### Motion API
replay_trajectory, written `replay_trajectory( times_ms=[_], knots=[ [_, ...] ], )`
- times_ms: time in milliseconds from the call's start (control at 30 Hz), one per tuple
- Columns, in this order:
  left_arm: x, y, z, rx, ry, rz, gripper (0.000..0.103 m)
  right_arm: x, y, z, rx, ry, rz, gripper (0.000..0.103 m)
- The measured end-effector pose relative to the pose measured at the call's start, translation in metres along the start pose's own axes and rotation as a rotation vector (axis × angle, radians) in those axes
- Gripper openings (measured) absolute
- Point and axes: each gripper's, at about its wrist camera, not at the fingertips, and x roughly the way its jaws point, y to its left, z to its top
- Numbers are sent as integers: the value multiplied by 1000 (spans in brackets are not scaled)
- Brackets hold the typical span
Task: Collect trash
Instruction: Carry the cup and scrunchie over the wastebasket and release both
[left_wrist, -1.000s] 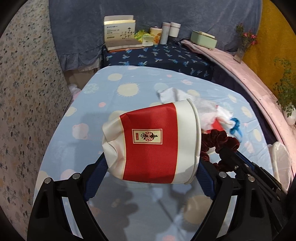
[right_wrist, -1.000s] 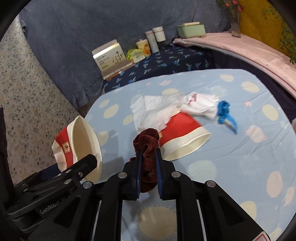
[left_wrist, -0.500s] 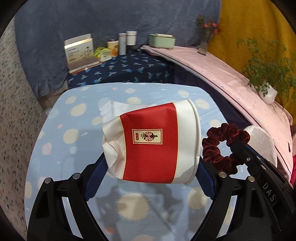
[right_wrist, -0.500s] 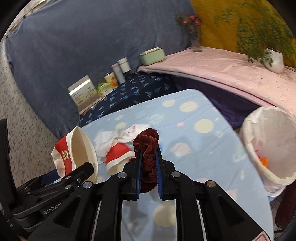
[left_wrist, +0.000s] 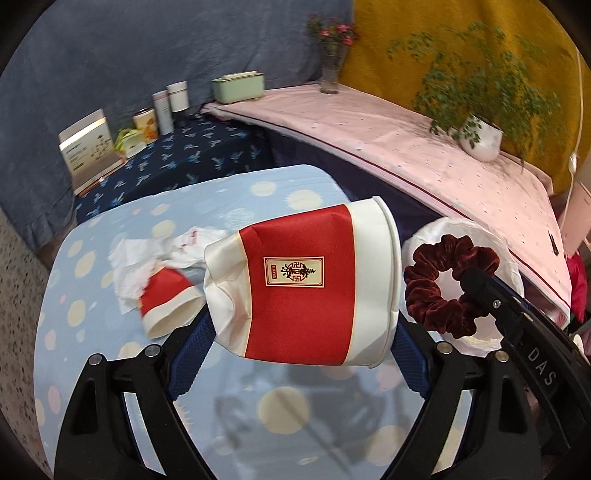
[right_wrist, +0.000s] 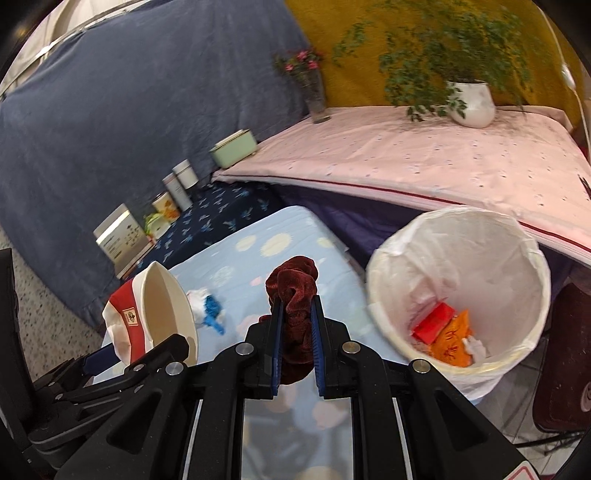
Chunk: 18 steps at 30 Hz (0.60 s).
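Your right gripper (right_wrist: 295, 332) is clamped on a dark red scrunchie (right_wrist: 293, 291), your left gripper (left_wrist: 301, 332) on a crushed red-and-white cup (left_wrist: 306, 288), both held above the surface (left_wrist: 229, 199). Carry each over the bin (right_wrist: 458, 236) beside the surface and centre it above the rim before letting go. Another cup (left_wrist: 168, 308) and tissues (left_wrist: 133, 266) lie on the surface.

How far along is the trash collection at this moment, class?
Done: the bin already holds red and orange scraps. In hand: the left gripper grips a cup, the right gripper a scrunchie; neither is binned yet. Left: another cup, tissue and a blue scrap on the table.
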Motion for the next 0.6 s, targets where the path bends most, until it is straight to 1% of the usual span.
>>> replay_trajectory(
  times_ms=[233, 600],
  knots=[
    [19, -60, 8, 105, 10, -57, 83, -8, -61, 7, 88, -32, -66, 14],
    [48, -140, 12, 236, 29, -173, 84, -12, -137, 10, 193, -49, -154, 14]
  ],
)
